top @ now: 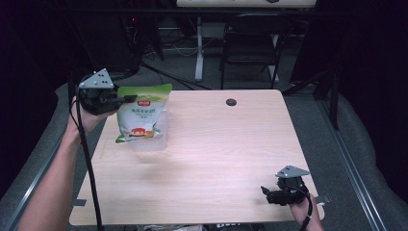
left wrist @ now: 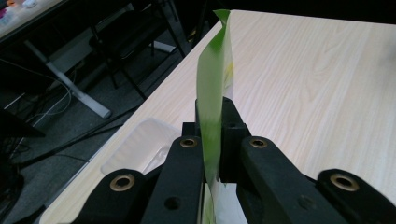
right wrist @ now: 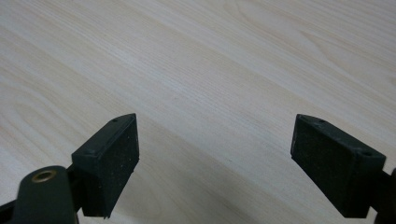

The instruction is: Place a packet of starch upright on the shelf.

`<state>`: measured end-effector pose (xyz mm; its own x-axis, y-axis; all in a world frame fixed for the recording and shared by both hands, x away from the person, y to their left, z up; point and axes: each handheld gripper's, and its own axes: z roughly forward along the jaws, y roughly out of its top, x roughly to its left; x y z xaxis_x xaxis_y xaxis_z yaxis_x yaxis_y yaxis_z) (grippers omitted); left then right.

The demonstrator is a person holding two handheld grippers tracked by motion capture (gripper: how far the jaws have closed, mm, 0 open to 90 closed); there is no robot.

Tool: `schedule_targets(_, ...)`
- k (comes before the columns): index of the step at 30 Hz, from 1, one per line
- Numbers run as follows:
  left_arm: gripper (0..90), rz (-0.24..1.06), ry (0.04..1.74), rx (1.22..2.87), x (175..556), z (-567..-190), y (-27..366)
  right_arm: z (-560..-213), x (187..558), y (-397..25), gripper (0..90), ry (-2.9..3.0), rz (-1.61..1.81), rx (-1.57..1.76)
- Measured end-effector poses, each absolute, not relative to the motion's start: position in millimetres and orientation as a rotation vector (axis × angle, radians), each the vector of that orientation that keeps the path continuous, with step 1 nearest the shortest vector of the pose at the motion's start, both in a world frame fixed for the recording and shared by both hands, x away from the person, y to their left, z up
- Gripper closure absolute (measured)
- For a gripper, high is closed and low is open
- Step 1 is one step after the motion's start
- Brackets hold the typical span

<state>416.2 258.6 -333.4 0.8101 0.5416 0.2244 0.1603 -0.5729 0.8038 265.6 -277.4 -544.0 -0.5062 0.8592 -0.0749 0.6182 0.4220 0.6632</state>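
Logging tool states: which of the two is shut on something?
The left tool, clamped on the green pouch's top edge; the right tool stands open over bare table.

Bag (top: 142, 115) at the table's 10 o'clock carries the sole print: small red brand patch near the top and a line of dark characters under it on the white panel, both too small and blurred to read. No numbers or signs legible elsewhere.
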Motion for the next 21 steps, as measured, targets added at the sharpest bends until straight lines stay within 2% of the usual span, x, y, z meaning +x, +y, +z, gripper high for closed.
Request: schedule_targets(21,89.9,0.601,0.501,2.152,441,-348,263,-544,266,-278,14.6,2.275,0.817,1.262)
